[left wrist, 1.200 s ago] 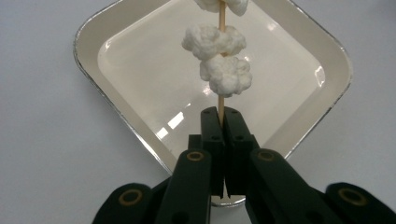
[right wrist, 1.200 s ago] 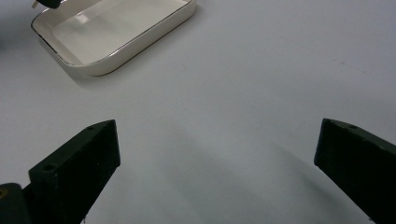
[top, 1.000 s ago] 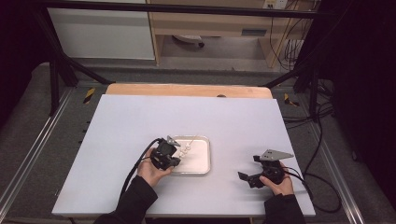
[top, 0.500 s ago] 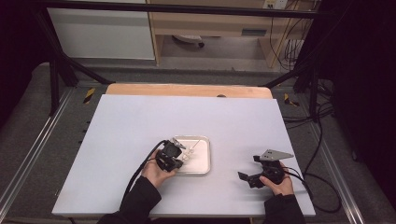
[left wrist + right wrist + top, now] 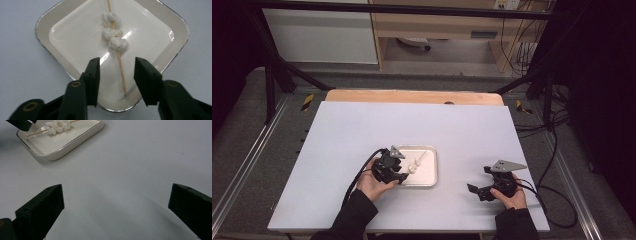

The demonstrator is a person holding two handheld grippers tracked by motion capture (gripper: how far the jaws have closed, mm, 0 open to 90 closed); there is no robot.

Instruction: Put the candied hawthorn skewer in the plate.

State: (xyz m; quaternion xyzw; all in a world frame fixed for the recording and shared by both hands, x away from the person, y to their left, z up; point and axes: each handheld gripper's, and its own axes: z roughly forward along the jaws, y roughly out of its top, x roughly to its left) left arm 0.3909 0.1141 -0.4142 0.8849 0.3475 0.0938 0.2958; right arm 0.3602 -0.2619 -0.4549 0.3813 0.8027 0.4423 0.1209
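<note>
Now my left gripper (image 5: 117,67) has just been opening; its jaws straddle the skewer (image 5: 117,51) without touching. Threaded with white pieces, it lies in the metal-rimmed tray (image 5: 47,18). My right gripper (image 5: 116,202) gapes, holding nothing.

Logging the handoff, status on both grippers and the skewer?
Left gripper fingers just opened, astride the skewer, not touching. Skewer lies flat in tray. Right gripper open over bare table. Nothing in the way.
</note>
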